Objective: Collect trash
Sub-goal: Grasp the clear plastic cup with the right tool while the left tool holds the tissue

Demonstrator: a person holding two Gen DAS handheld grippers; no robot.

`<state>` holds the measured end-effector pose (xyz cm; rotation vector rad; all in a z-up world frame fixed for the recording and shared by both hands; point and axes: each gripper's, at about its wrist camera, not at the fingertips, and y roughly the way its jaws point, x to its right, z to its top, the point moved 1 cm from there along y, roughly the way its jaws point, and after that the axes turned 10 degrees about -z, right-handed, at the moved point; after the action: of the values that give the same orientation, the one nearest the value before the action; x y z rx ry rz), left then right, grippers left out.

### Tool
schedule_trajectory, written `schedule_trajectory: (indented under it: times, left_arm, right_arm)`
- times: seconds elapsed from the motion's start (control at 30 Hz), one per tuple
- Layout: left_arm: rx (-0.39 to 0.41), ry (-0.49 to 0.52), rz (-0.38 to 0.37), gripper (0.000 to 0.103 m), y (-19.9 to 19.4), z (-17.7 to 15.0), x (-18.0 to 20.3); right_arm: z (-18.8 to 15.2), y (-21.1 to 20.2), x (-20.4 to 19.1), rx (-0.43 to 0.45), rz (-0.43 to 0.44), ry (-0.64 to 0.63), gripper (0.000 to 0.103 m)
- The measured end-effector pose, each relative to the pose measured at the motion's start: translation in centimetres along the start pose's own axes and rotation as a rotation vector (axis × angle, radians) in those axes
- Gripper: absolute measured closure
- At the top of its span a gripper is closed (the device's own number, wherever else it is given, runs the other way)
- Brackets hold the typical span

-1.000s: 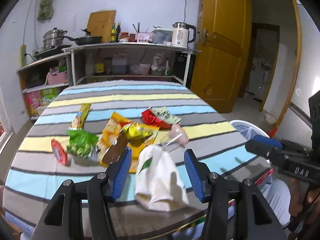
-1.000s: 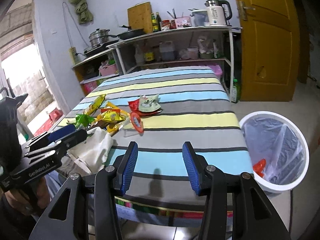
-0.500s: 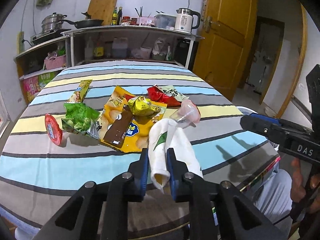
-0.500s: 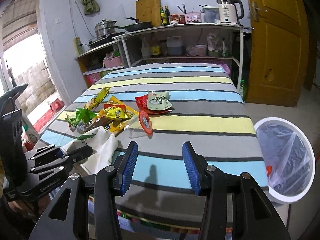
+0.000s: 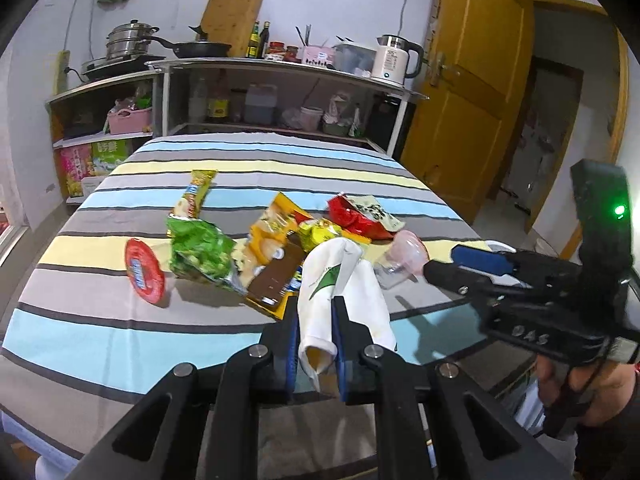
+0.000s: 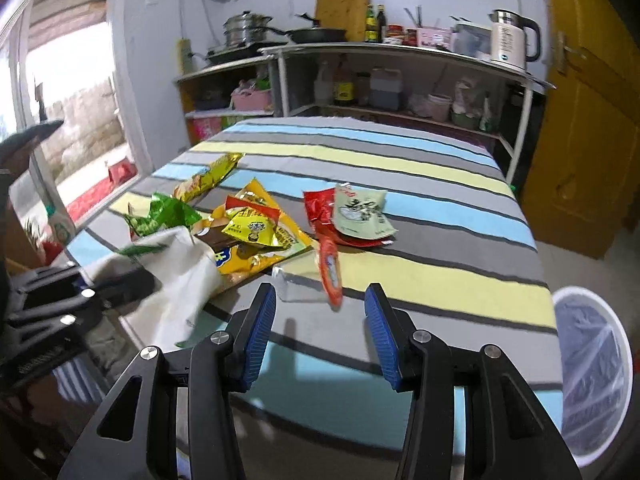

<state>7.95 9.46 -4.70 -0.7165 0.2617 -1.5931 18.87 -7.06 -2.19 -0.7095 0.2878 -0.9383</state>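
My left gripper (image 5: 314, 314) is shut on a limp white bag (image 5: 362, 300) with a green leaf print, at the near edge of the striped table (image 5: 100, 336). The same bag (image 6: 180, 276) hangs from it at the left of the right wrist view. Snack wrappers lie beyond it: a green packet (image 5: 200, 252), a yellow packet (image 5: 268, 236), a red packet (image 5: 352, 218) and a red lid (image 5: 144, 270). My right gripper (image 6: 320, 304) is open and empty above the table edge, just short of a clear cup with a red lid (image 6: 330, 272).
A white bin with a plastic liner (image 6: 592, 368) stands on the floor right of the table. Shelves with pots, bottles and a kettle (image 5: 394, 58) line the far wall. A yellow door (image 5: 460, 120) is at the right. A long yellow-green wrapper (image 5: 194, 200) lies farther back.
My left gripper went from wide open around the white bag to shut on it. The right gripper moved left toward the trash pile, still open.
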Motion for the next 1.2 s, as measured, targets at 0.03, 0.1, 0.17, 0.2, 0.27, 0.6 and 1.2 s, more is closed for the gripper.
schedule_trajectory:
  times: [0.03,0.1,0.17,0.2,0.27,0.6,1.2]
  left_arm:
    - [0.003,-0.005,0.003,0.088,-0.1,0.1,-0.2]
    - [0.005,-0.012,0.007,0.088,-0.2,0.2,-0.6]
    - [0.008,-0.017,0.012,0.088,-0.2,0.2,-0.9]
    - [0.008,-0.02,0.012,0.088,-0.2,0.3,-1.0]
    - [0.008,-0.025,0.016,0.088,-0.2,0.3,-1.3]
    - [-0.002,-0.04,0.01,0.088,0.6,0.3,-1.8]
    - [0.004,0.013,-0.027,0.088,0.7,1.5,1.3]
  right_arm:
    - [0.1,0.5,-0.4,-0.004,-0.005,-0.016,0.055]
    - [0.2,1.3,-0.8,-0.01,-0.009,-0.043,0.054]
    - [0.4,2.0,-1.4,-0.014,-0.017,-0.075,0.054]
    - [0.4,2.2,-1.5,-0.015,-0.02,-0.084,0.054]
    - [0.5,2.8,-1.9,-0.021,-0.029,-0.106,0.054]
    - [1.1,4.6,-2.2,-0.072,-0.051,-0.126,0.055]
    - [0.8,-0.3,2.9,-0.011,-0.016,0.104,0.059]
